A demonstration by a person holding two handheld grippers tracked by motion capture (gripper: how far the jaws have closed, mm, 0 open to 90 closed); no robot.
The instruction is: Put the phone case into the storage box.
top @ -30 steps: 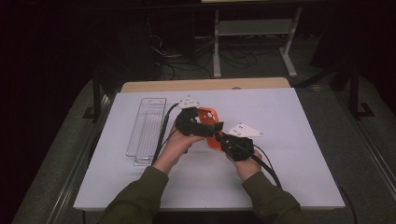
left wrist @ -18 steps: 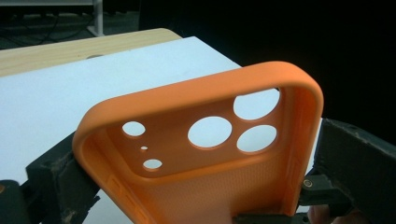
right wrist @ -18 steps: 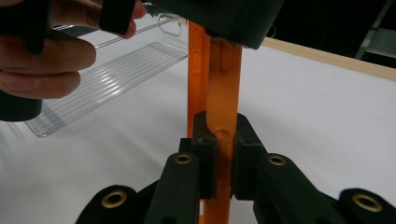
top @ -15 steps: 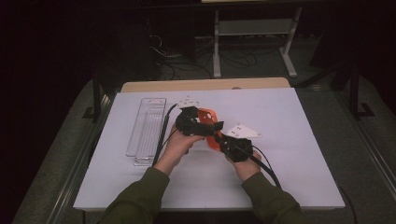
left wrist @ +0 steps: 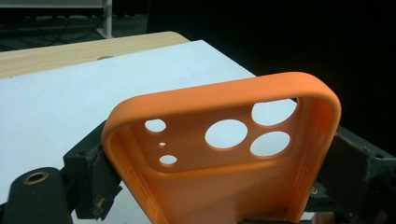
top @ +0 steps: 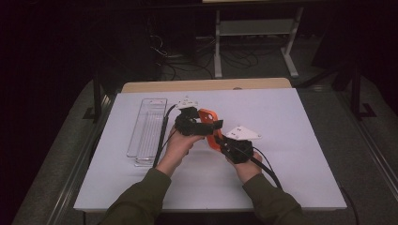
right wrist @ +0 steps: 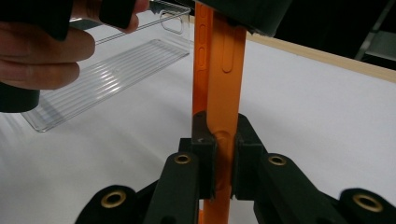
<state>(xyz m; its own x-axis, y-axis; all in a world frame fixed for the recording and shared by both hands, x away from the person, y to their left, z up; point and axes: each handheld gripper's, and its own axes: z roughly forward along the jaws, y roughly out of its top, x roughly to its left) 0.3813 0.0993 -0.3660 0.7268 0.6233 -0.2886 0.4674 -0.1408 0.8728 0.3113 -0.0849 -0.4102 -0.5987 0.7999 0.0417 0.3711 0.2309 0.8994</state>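
Observation:
An orange phone case point(top: 207, 117) with camera holes point(left wrist: 226, 134) hangs above the white table point(top: 291, 140), held between both hands. My left gripper point(top: 209, 125) spans the case's width; its jaws have just been closing, and both pads point(left wrist: 95, 175) now touch the case's long sides. From the near side, my right gripper point(top: 220, 141) is shut on the case's lower edge. In the right gripper view, its two pads point(right wrist: 203, 154) pinch the thin orange wall point(right wrist: 224, 93), which stands upright.
A clear plastic tray point(top: 146, 126) lies on the table's left part, just left of my left hand point(right wrist: 42, 51). A wooden board point(top: 206, 85) runs along the table's far edge. Dark floor, cables and a metal stand lie beyond.

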